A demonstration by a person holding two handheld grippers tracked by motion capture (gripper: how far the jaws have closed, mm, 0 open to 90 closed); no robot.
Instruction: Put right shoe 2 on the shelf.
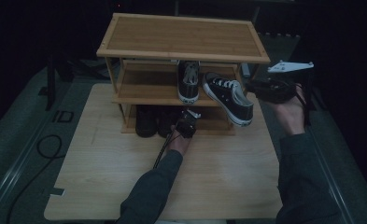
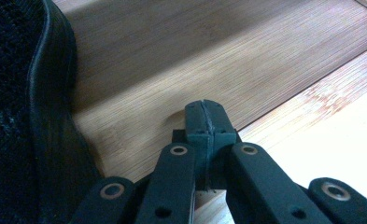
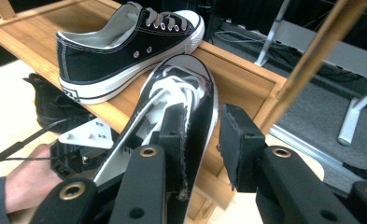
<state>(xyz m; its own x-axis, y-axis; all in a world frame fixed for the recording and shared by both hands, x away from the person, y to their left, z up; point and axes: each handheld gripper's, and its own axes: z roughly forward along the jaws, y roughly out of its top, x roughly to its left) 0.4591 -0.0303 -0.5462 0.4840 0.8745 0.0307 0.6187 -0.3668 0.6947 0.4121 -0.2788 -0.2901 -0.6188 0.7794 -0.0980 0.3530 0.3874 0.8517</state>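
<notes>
Two black sneakers occupy the rack's (image 1: pixel 125 93) middle shelf: one upright (image 1: pixel 188 80), one tilted (image 1: pixel 229 97) over the front edge. We see dark shoes (image 1: pixel 154 120) below. Right gripper (image 3: pixel 204 140) jaws stand parted around the tilted sneaker's sidewall. Left gripper (image 2: pixel 204 122) rests fully closed, empty, on the bottom shelf. Pale wooden table (image 1: pixel 106 177), dark room.

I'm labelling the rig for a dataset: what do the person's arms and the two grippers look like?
Both arms wear dark grey-green long sleeves. The left gripper is black, with flat link bars carrying metal-ringed rivets and ridged pads; a black cable trails from it. The right gripper is the same black build, topped by a grey three-cornered plate.
</notes>
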